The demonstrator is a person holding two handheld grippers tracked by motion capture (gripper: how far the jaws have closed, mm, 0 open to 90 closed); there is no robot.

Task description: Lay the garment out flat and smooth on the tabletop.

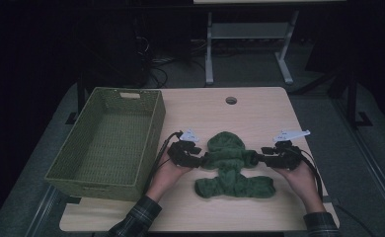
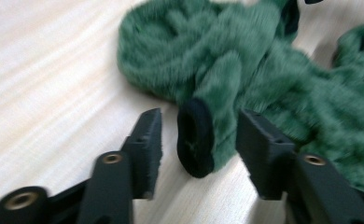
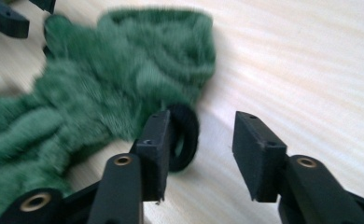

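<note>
Where the green fleece garment (image 1: 231,165) lies spread flat on the table (image 1: 259,108), we find it directly between the 2 tools: the left gripper (image 1: 200,159) stands at the tip of one sleeve and the right gripper (image 1: 257,158) at the tip of the other, with the hood pointing away from the person and the hem nearest them. In the left gripper view, the sleeve's black cuff (image 2: 196,138) sits in the gap ahead of the left gripper (image 2: 199,135), whose jaws stand apart and press on nothing. In the right gripper view, the other black cuff (image 3: 184,136) lies against the outer face of one jaw of the right gripper (image 3: 203,140), while the gap itself holds only bare tabletop; this tool too is released. We judge the garment light, very soft and limp: it offers no stiffness, will sag and fold wherever unsupported, and its plush pile may slide a little under smooth pads. It is not fragile. The best holds, in our view, are the 2 cuffs just ahead of each tool, or the bunched hem, where doubled fabric gives the jaws something thick to bite. The woven green basket (image 1: 109,140) stands beyond the left gripper, on the side away from the garment.
</note>
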